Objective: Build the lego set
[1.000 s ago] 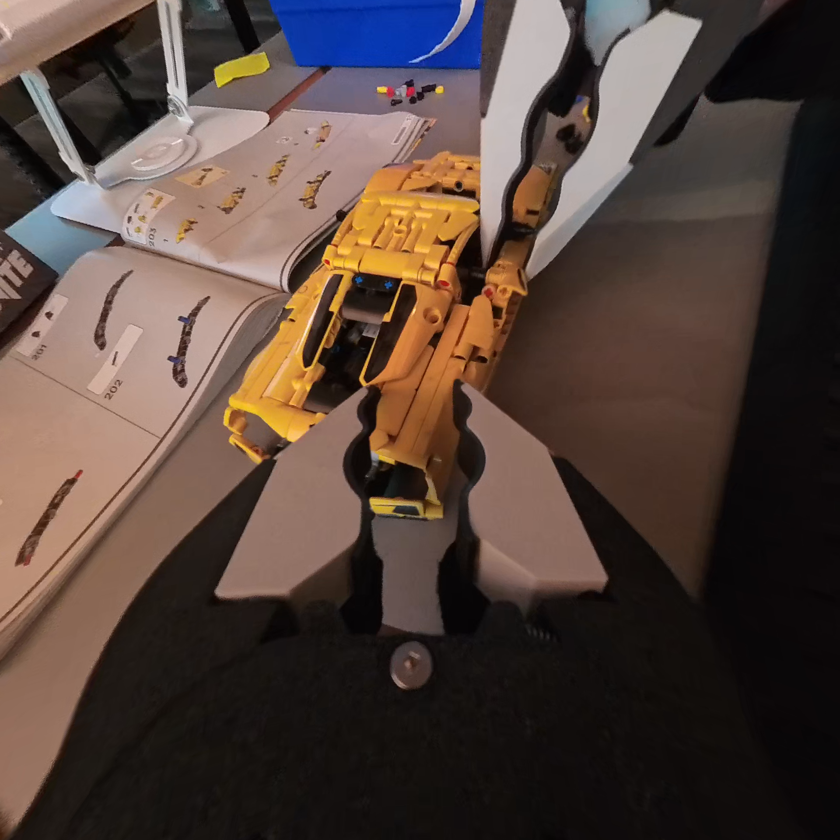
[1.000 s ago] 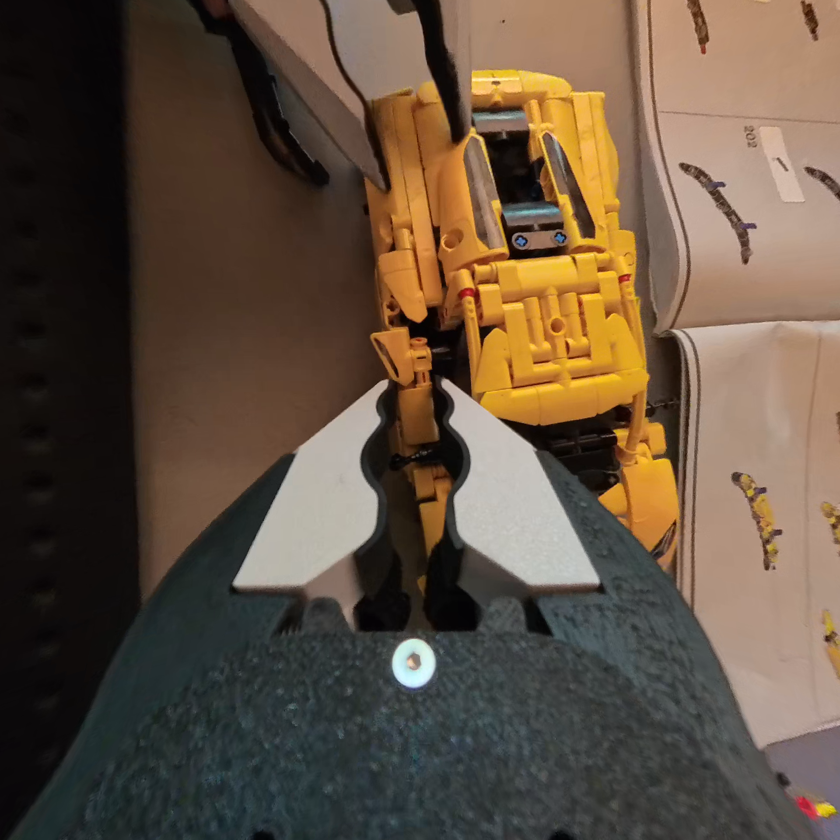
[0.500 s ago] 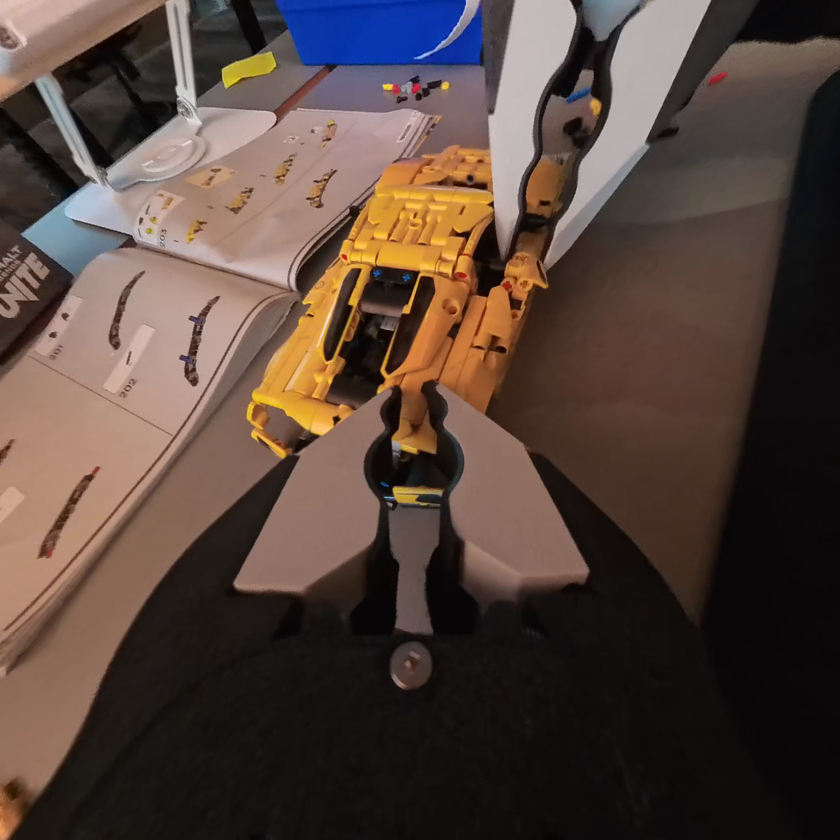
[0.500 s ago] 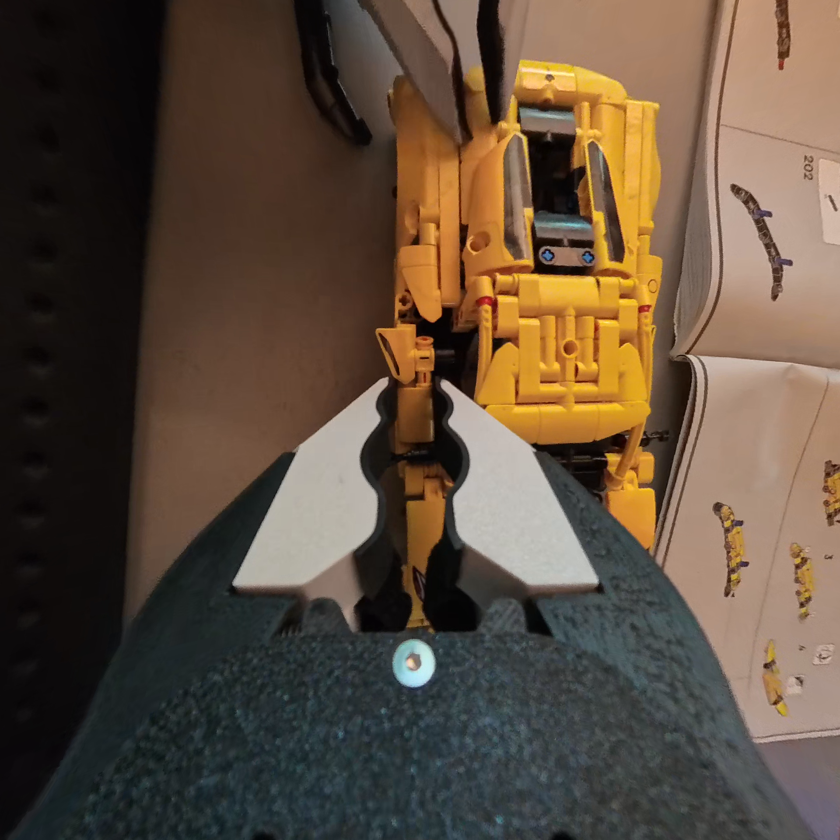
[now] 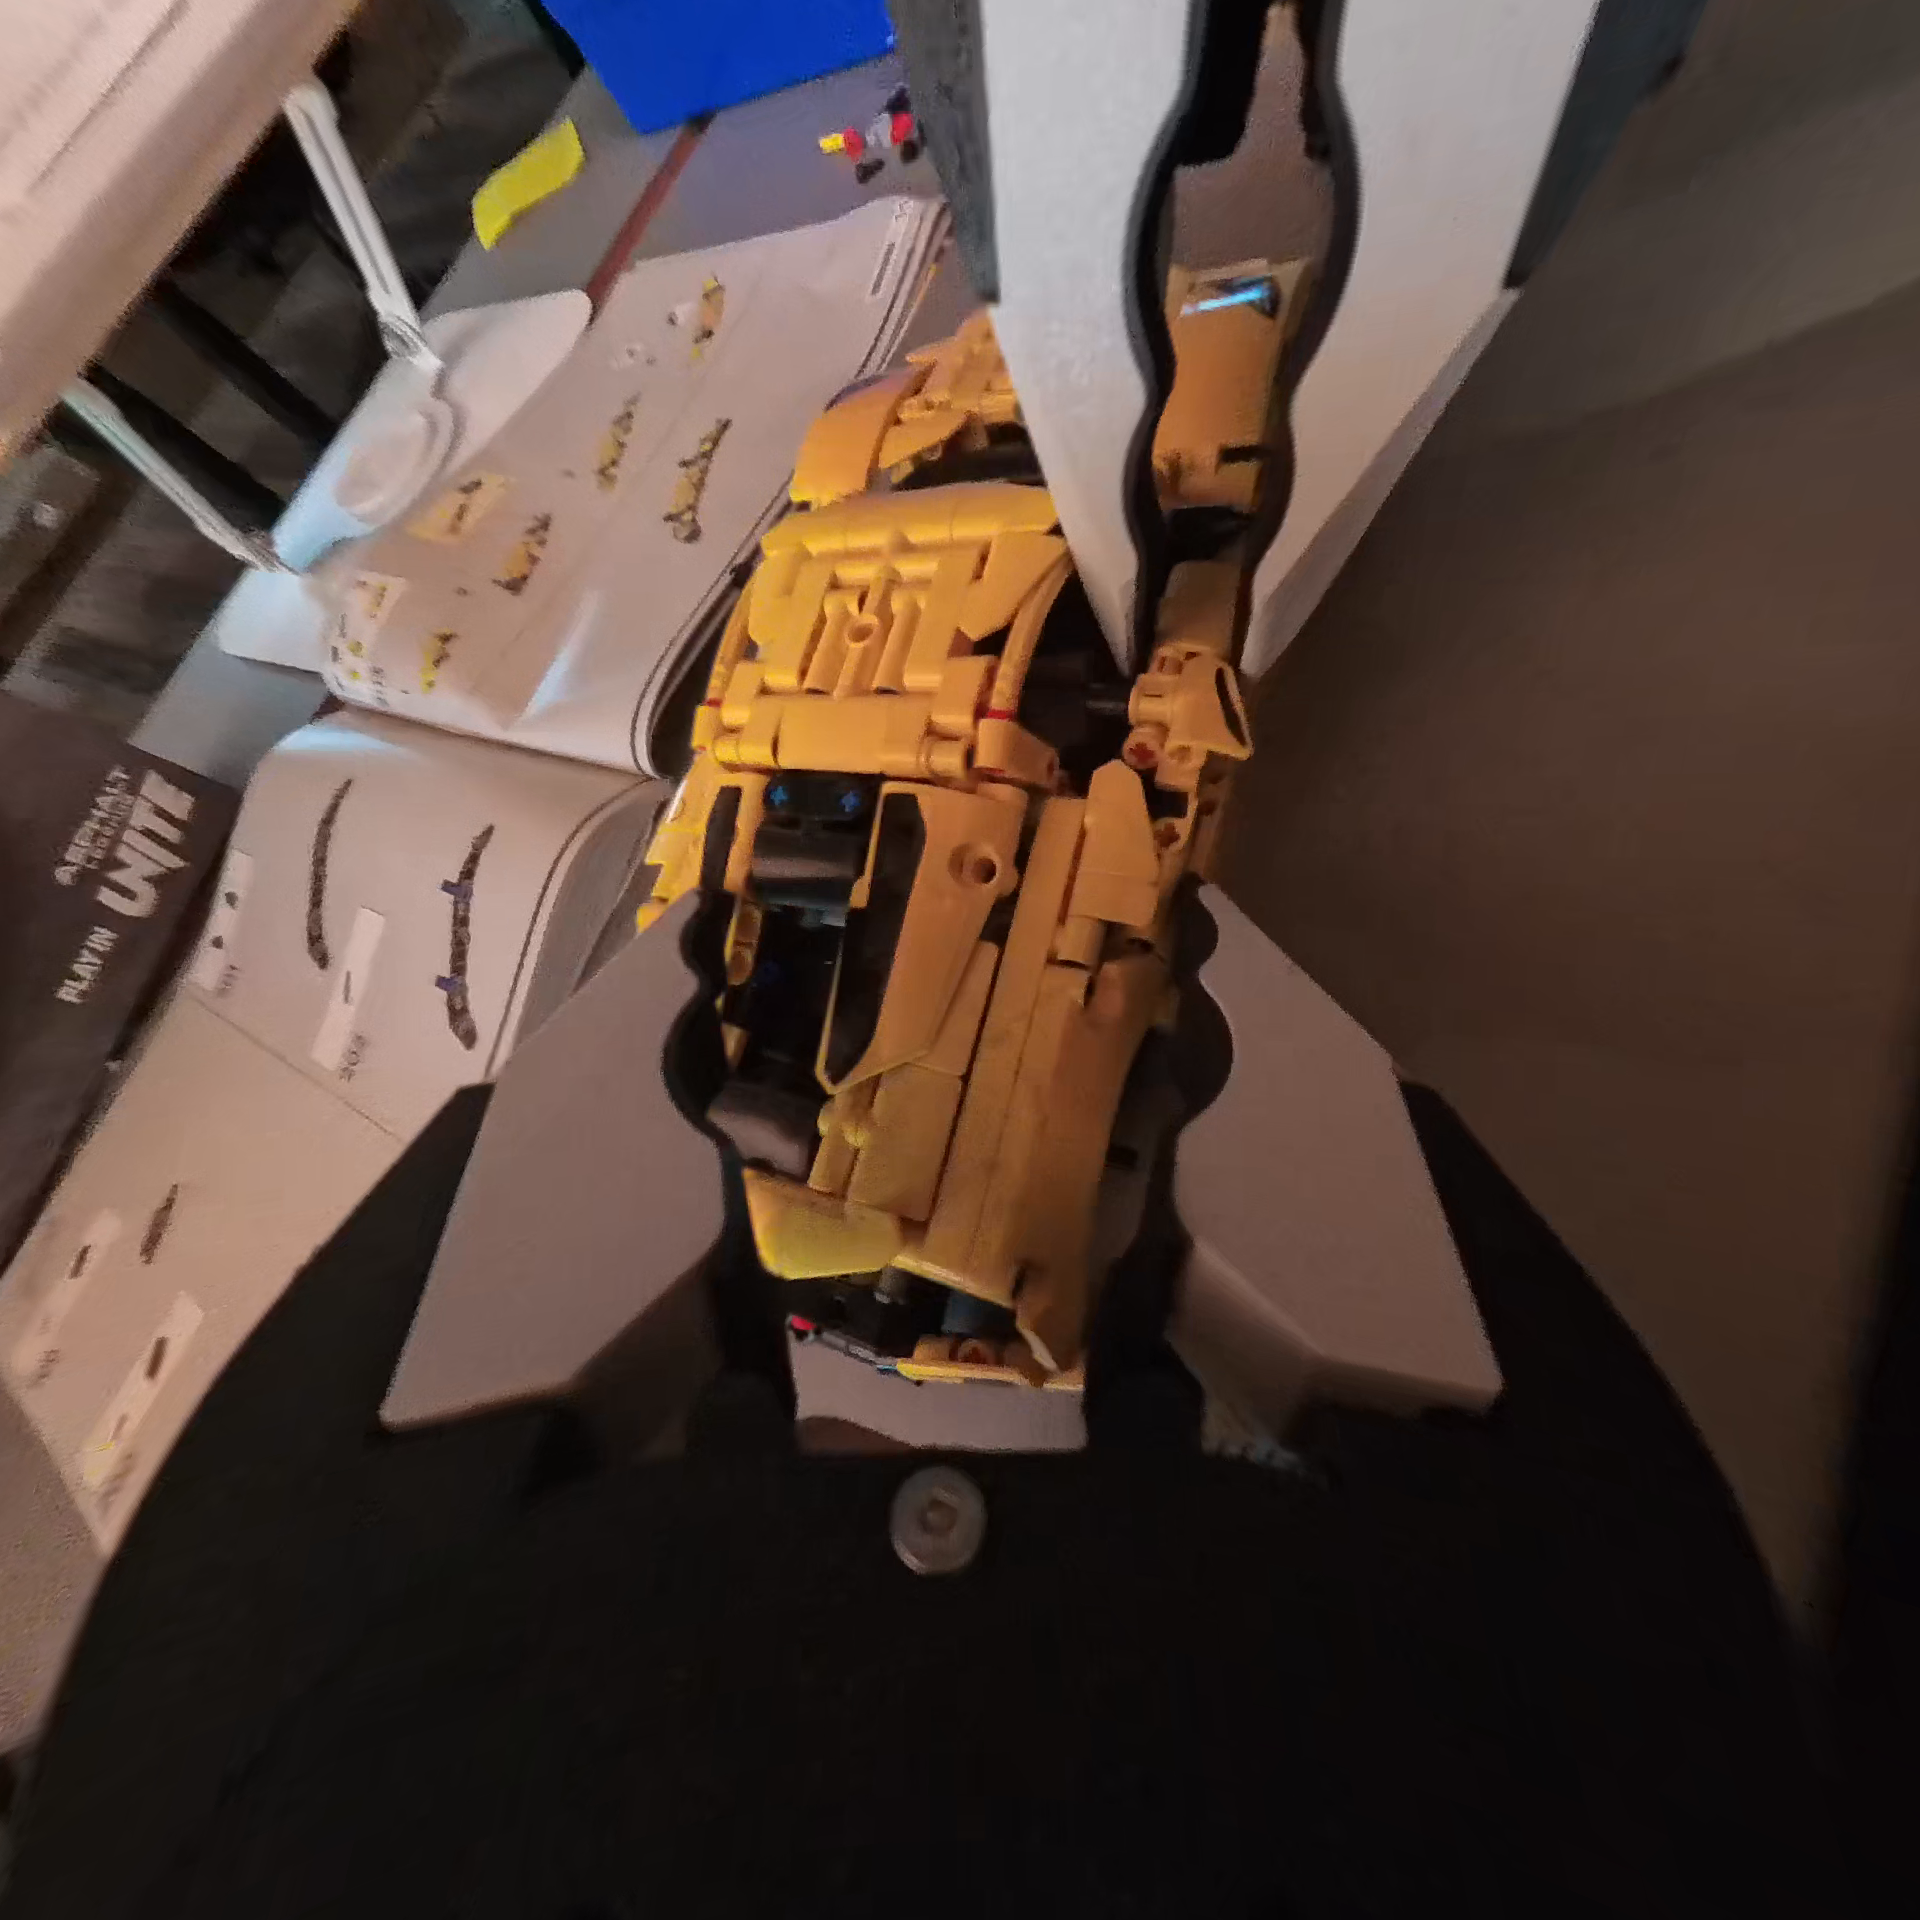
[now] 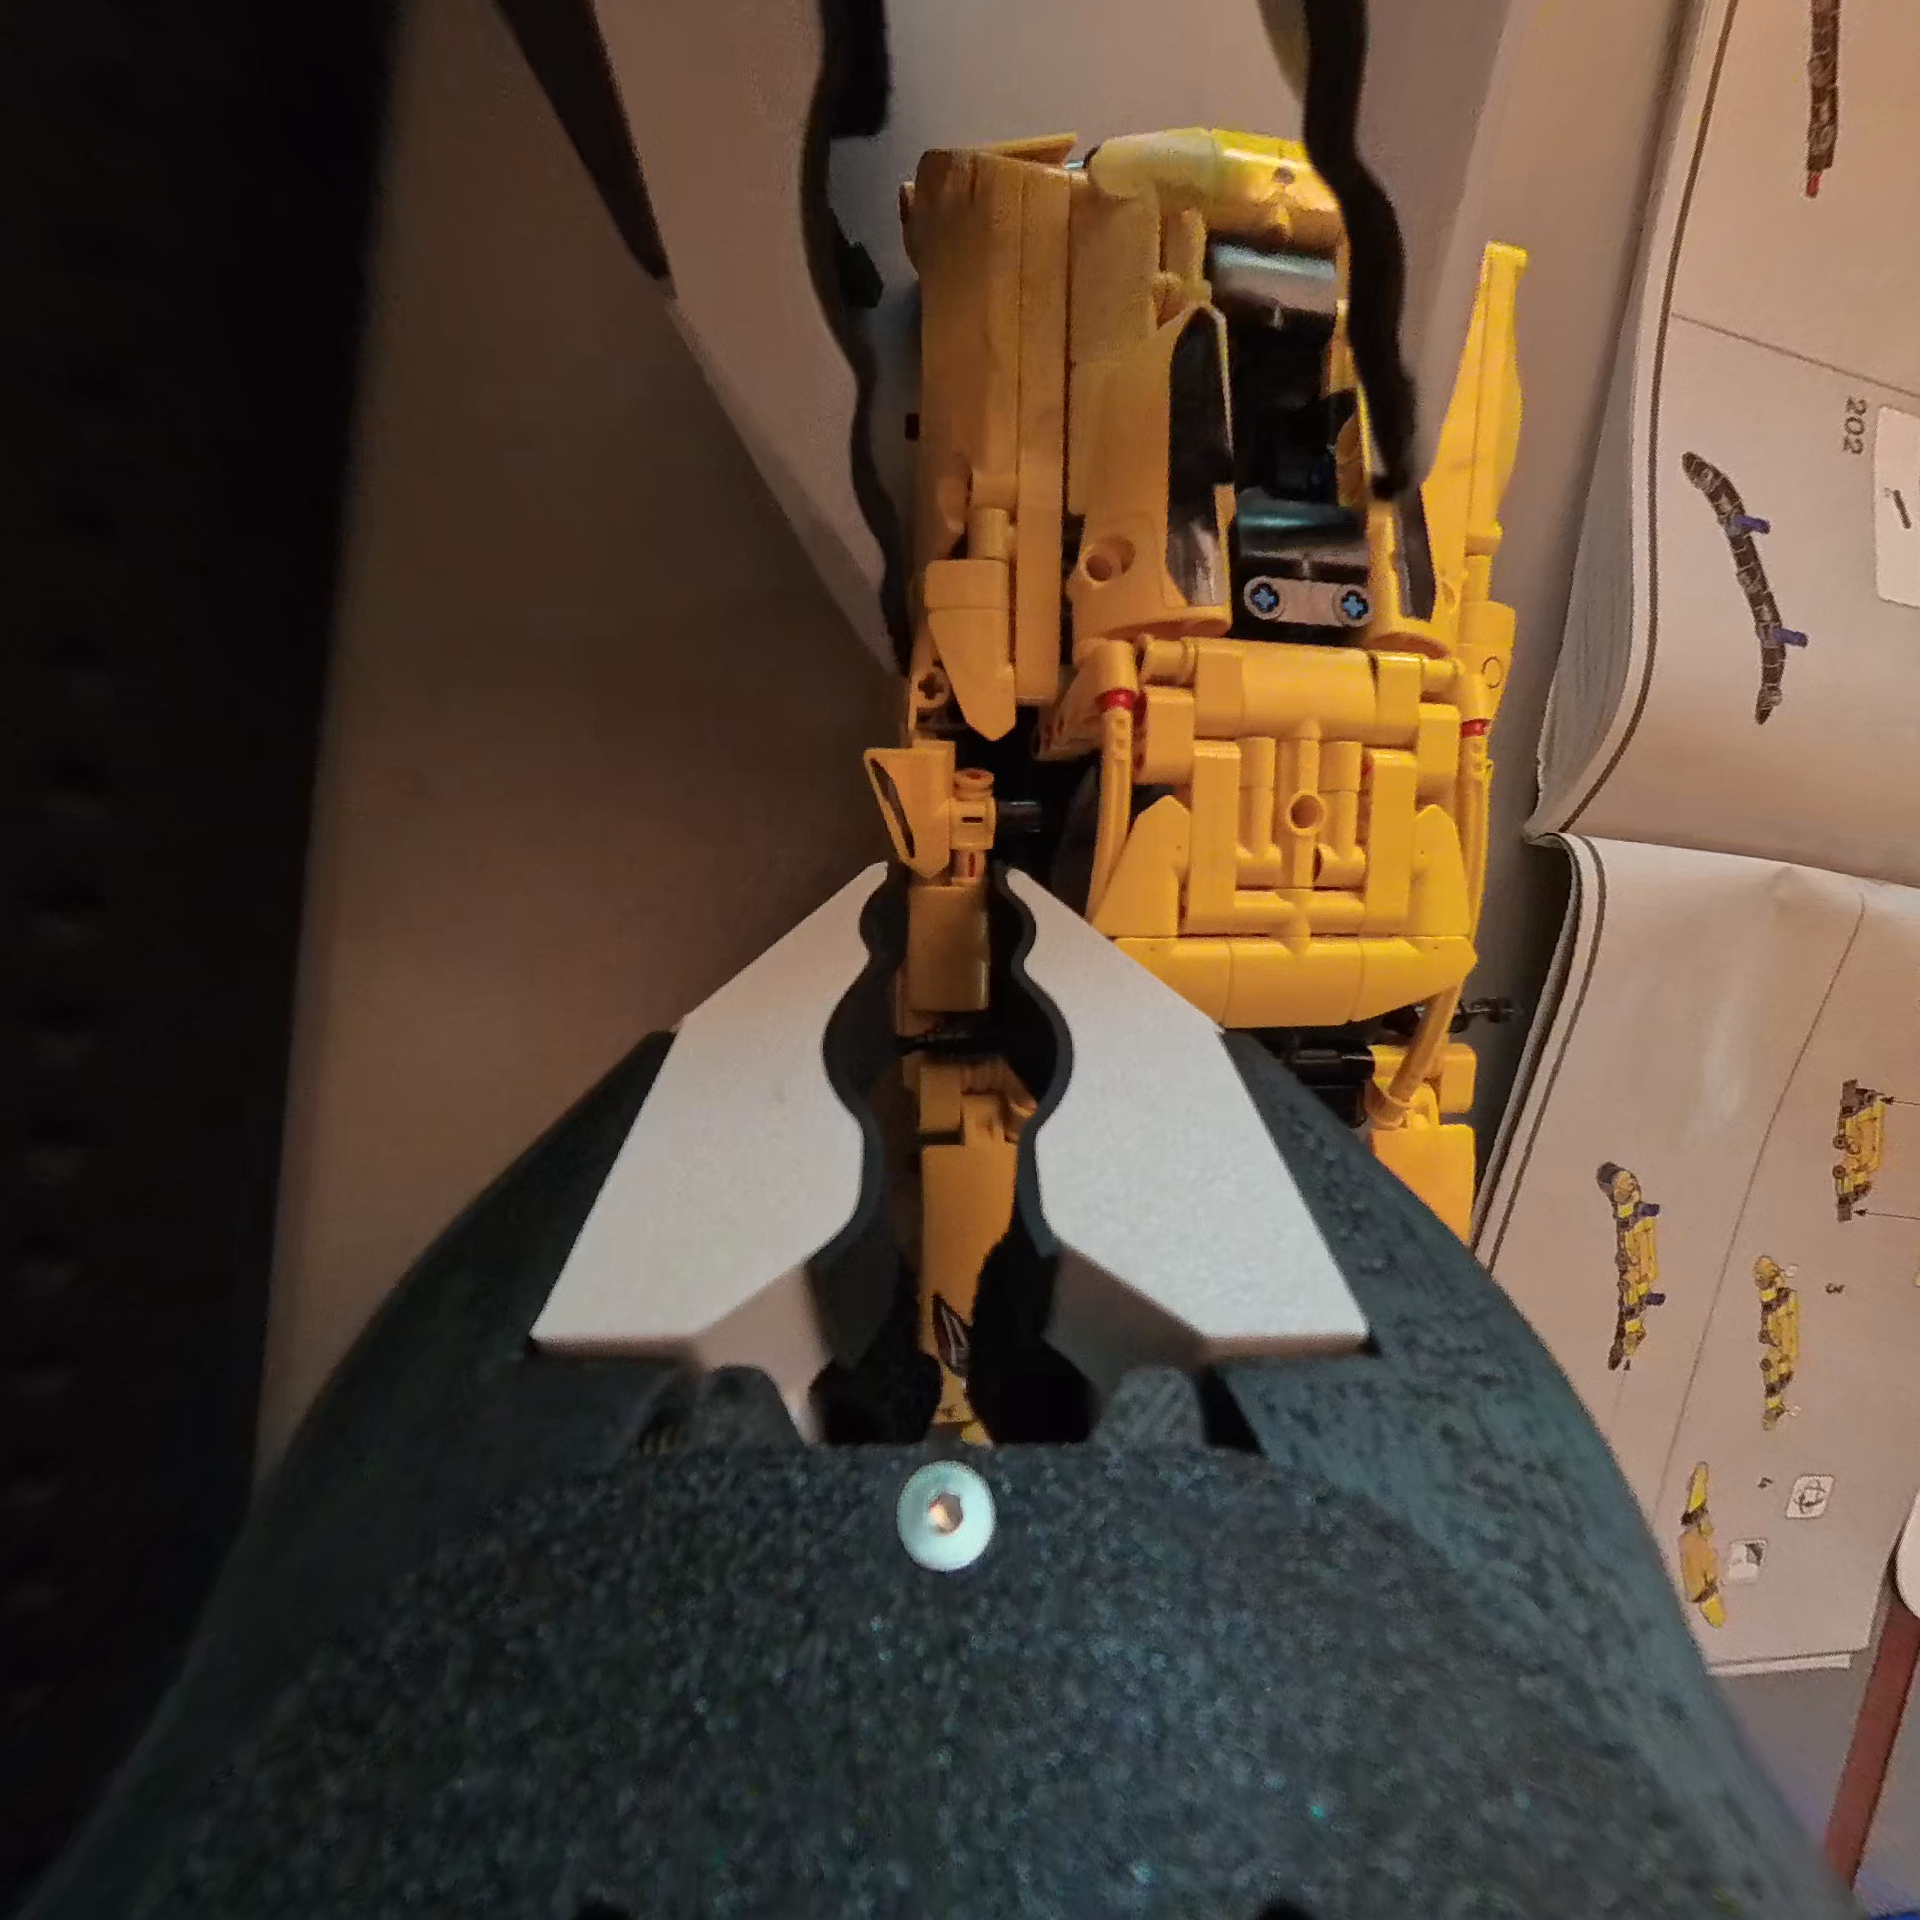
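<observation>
A yellow lego car lies on the grey table. My left gripper is open wide, its jaws straddling the front right part of the car, one by the cockpit and one outside the right flank. My right gripper is shut on the yellow side panel at the car's rear corner. It also shows in the left wrist view, coming from the far end. The left gripper's fingers show at the top of the right wrist view.
An open instruction booklet lies beside the car, also in the right wrist view. A black box, a white stand base, a blue bin and several loose small pieces lie beyond. One gripper's finger ends stand about 6 centimeters off the other's.
My left gripper has opened from a narrow grip on the car's front corner and moved forward, so its jaws now straddle the front. My right gripper keeps its hold on the side panel.
</observation>
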